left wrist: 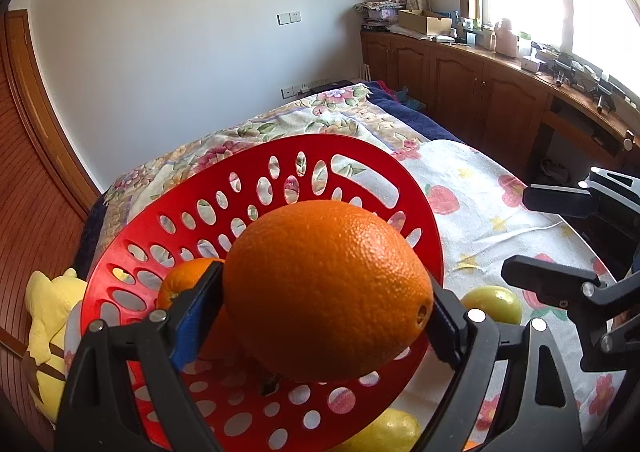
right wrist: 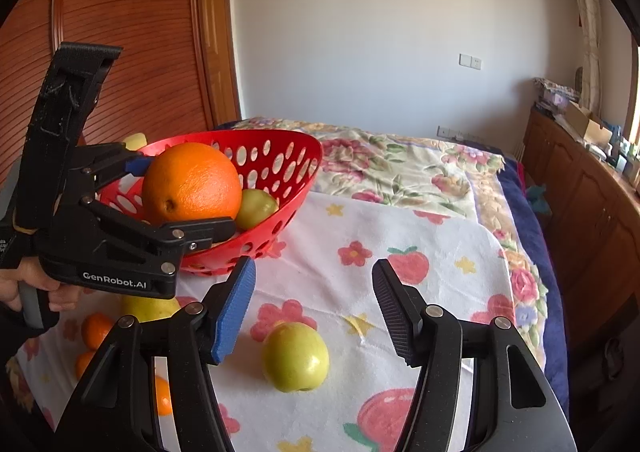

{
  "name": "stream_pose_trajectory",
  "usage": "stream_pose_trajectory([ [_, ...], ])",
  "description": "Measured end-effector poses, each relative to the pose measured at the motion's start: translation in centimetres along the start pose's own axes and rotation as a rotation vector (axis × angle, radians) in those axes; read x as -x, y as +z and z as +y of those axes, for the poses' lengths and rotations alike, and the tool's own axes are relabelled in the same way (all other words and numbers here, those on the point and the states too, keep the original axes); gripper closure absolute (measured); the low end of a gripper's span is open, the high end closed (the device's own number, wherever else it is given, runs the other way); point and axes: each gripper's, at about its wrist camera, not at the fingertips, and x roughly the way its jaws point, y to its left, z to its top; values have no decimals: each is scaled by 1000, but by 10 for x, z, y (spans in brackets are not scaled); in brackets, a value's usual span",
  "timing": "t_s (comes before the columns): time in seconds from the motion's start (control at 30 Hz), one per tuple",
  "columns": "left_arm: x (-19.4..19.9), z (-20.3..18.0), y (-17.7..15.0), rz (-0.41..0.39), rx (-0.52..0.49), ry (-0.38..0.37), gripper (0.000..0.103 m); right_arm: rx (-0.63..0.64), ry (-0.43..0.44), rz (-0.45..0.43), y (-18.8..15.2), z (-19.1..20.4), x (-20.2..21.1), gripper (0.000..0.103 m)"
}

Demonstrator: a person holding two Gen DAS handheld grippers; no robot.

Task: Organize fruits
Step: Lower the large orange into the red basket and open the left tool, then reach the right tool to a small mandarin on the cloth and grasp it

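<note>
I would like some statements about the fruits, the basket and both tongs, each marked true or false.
1. The left tongs grip a large orange. True.
2. The right tongs hold a green apple. False: they are open, and the apple lies on the cloth before them.
3. The red basket has no fruit in it. False: a green fruit lies inside.
4. The large orange is above the basket. True.
5. Small oranges lie on the cloth outside the basket. True.

On the side of the left gripper I can read white letters: "GenRobot.AI". No other text is readable.
</note>
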Motion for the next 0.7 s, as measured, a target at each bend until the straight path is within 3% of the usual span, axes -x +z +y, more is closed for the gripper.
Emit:
stream_pose_trajectory([
  [0.27, 9, 1, -1, -31, 7, -31, 14, -16, -3, 15, -7, 0, -1, 39],
  [0.47, 37, 16, -8, -106, 73, -43, 14, -42, -13, 14, -15, -2, 5, 39],
  [0.7, 78, 34, -45, -190, 123, -29, 14, -82, -10, 6, -27, -1, 11, 39],
])
